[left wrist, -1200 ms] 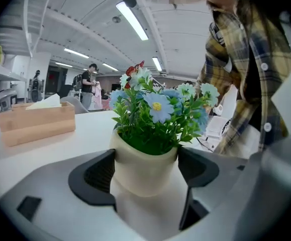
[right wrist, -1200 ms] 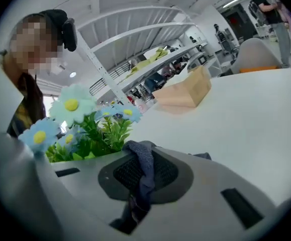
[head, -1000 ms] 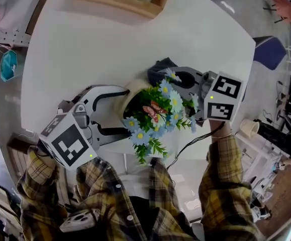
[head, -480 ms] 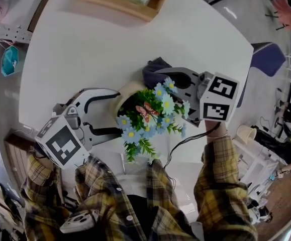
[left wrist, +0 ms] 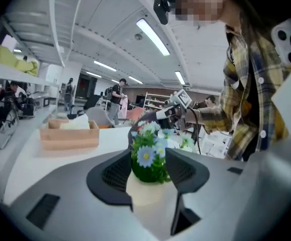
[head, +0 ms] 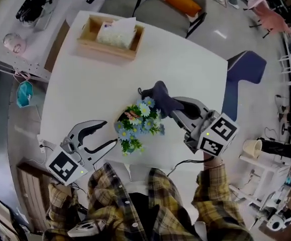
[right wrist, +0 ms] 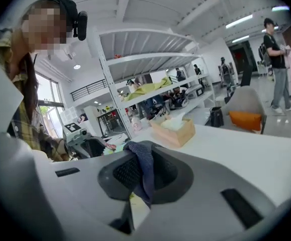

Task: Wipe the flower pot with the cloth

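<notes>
Your left gripper [head: 110, 132]: jaws closing but spread, not clamped. The flower pot [left wrist: 146, 197] sits right at their tips, near side of the white table [head: 80, 84]. Your right gripper [right wrist: 142, 172]: jaws pinching the dark blue cloth [head: 159, 93], just beside the pot's artificial flowers [head: 137, 124], far-right of them.

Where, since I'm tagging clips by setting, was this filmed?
Probably an open lab or workshop hall: tall metal shelves loaded with gear, strip lights on a bare ceiling, and a white table beside office chairs.
</notes>
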Demonstrator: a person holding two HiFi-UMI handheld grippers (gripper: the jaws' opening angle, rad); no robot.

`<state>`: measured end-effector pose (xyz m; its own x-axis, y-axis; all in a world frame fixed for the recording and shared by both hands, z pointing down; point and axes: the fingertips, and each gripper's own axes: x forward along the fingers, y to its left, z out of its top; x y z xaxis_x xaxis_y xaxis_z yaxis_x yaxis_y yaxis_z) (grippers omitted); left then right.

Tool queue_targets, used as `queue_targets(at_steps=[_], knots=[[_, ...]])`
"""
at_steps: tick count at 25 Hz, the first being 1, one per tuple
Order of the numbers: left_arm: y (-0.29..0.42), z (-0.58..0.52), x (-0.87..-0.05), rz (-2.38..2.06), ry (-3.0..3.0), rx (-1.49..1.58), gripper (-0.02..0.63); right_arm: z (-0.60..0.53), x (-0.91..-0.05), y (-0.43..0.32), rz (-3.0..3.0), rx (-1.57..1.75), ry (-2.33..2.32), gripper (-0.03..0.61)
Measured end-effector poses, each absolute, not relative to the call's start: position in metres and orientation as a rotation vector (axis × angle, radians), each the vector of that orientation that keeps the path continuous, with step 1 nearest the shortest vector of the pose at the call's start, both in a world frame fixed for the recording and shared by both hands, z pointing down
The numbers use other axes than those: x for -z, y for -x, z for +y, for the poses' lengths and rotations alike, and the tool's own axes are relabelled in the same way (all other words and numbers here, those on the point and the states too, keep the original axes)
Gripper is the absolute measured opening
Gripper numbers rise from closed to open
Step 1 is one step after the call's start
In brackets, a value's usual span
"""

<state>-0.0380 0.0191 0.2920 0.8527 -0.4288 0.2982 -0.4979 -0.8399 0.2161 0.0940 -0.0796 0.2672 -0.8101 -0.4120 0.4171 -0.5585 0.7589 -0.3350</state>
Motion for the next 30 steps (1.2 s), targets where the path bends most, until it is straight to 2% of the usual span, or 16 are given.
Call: queue_targets(at_steps=[3,5,13,20,30], knots=[[0.031,0.005,-0.250,-0.816,-2.781,-0.269,0.176,-0.078,-0.222,-0.099,-2.705,-0.552,-0.888,0.016],[0.021,0.001,-0.223,-0.870,-2.785,-0.220,0.118,-0.072,-0.192,-0.103,-2.750,-0.510,-0.985,0.016],[-0.018,-0.002,-0.143,-0.916,-2.738,0.017,0.027,-0.032,-0.115,-0.111,-2.842,-0.425,-1.209,0.015],[-0.045,0.005,-0.111,-0.877,-2.764,0.073,0.009,0.003,-0.089,-0.119,-2.845,-0.330,-1.284,0.015],[-0.054,0.016,-0.112,-0.871,-2.783,0.048,0.009,0.011,-0.093,-0.126,-2.839,-0.360,-1.295,0.015]])
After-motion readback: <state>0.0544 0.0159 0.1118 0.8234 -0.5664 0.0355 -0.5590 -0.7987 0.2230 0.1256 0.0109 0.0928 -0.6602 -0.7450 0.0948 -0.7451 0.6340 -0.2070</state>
